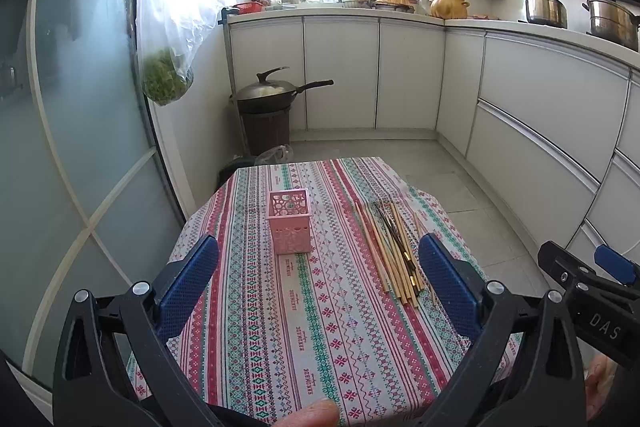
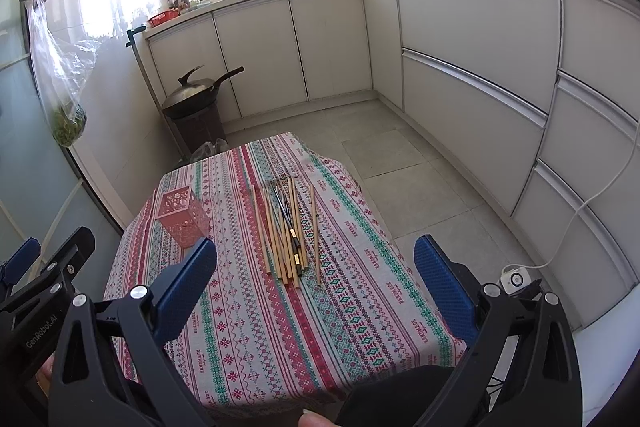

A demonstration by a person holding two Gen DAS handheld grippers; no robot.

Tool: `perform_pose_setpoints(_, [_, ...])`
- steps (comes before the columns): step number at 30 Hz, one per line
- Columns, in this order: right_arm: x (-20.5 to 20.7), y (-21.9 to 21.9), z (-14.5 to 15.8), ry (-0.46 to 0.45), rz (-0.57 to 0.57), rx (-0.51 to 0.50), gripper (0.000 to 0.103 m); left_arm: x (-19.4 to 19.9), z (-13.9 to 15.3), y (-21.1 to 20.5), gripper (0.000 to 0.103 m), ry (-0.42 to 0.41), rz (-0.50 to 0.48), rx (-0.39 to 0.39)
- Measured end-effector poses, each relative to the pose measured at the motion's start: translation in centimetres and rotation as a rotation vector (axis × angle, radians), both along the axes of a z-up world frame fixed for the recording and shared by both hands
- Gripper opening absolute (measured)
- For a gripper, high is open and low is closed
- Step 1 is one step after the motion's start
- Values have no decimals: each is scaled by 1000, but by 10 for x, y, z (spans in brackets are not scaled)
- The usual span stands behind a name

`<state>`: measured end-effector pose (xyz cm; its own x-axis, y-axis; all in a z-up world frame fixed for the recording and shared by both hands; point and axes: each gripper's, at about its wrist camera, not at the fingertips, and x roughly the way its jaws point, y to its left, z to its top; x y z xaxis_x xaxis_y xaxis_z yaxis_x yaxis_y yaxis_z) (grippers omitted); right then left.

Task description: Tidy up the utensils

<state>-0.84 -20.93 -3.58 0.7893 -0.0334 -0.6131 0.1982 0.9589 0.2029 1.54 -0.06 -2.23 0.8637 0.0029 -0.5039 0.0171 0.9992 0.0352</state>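
While both my grippers hang wide open and empty over the near edge of the cloth, the pink holder stands upright at about twelve o'clock from my left gripper. The chopsticks lie loose to its right, long axes running away from me, at eleven o'clock from my right gripper, which I judge nearer. Most are pale bamboo; a few are dark with gold bands.
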Motion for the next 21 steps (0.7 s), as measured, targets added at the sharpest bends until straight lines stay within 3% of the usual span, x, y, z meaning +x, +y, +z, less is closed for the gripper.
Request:
perform_pose_setpoints(5, [1,-5,-3,-1,-10,47,96,7,-3,3,96,39,3,-23])
perform_pose_setpoints(7, [4,-16,-6,3,0,137,96,17,-7,9,96,99,-4,-69])
perform_pose_setpoints(11, [20,-36,-29,40,68,389,96,53,-15,38,96,233,17,-243])
perform_pose_setpoints(14, [40,-46,-53,79,58,501,96,75,-16,53,96,209,-5,-338])
perform_pose_setpoints(17, [60,-54,-72,83,2,539,96,102,-29,42,96,188,-77,-305])
perform_pose_setpoints(21, [87,-65,-95,137,-15,525,96,158,-79,3,96,455,-146,-186])
